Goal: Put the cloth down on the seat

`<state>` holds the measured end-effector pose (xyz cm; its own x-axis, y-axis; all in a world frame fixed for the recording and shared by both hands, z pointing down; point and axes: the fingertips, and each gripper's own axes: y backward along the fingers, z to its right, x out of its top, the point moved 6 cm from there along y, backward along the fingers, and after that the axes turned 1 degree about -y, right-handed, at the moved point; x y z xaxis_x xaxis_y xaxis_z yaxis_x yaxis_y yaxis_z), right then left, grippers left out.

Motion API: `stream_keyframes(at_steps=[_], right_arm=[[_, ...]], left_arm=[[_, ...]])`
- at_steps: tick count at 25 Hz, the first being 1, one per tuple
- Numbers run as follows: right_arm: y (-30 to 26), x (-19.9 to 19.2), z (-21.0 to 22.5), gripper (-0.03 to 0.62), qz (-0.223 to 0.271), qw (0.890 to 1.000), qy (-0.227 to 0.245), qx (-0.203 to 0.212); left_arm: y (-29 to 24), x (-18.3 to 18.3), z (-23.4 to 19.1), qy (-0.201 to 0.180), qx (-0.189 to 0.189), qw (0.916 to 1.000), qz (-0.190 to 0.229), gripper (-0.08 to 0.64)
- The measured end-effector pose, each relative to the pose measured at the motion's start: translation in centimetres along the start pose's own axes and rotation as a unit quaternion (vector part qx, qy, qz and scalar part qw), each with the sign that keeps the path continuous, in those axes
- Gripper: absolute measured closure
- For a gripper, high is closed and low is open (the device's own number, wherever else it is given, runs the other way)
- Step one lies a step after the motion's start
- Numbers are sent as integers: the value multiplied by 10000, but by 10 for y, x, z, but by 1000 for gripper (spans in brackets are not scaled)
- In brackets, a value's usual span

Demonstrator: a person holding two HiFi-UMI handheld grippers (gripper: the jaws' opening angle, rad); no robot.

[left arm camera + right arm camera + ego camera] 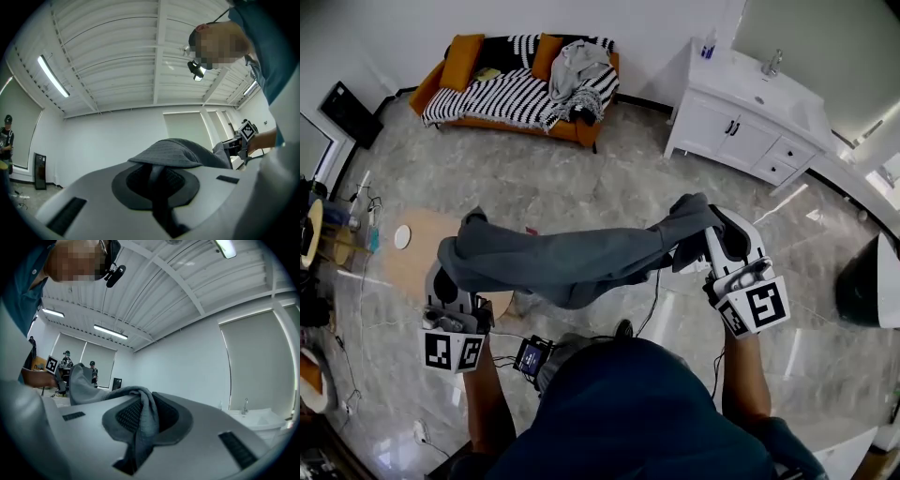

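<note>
A dark grey cloth (572,260) hangs stretched between my two grippers, held high above the marble floor. My left gripper (467,246) is shut on the cloth's left end (171,152), which bunches over its closed jaws. At the other end my right gripper (705,234) is shut on a fold of the cloth (143,416) pinched between its pads. The seat is an orange sofa (517,82) against the far wall, covered by a black-and-white striped throw, with a grey garment (575,67) lying on its right end. The sofa lies well ahead of both grippers.
A white vanity cabinet (748,112) with a sink stands at the back right. A round wooden table (422,253) with a white dish is at the left, cluttered shelves beyond it. A black bin (867,281) stands at the right edge. Cables trail over the floor.
</note>
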<state>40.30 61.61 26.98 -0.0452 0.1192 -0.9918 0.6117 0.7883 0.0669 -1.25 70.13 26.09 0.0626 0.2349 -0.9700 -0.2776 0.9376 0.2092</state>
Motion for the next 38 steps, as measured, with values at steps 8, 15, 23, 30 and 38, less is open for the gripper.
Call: stream_keyframes(at_steps=[8,15,23,30,38], right_arm=[[-11,-14,15,551,43,9998,-197,13],[-29,-19,18,551,-83,9996,-180,-218],[-84,-11,7,551,-113,9989,-76,-450],[-114,-12,-7,551,-126,9980,-28,-617],[-155,-19,14,551,-249,9990,-38,-375]], left_arm=[[-20,-6,5,59,-83,9999,-135,546],[-52,-22,-15,149,-299,9994,-81,546],[-85,-34,-71,201,-504,9985,2,546],[-98,-43,-105,138,-691,9975,82,546],[-126,-57,-118,202,-473,9987,-5,546]])
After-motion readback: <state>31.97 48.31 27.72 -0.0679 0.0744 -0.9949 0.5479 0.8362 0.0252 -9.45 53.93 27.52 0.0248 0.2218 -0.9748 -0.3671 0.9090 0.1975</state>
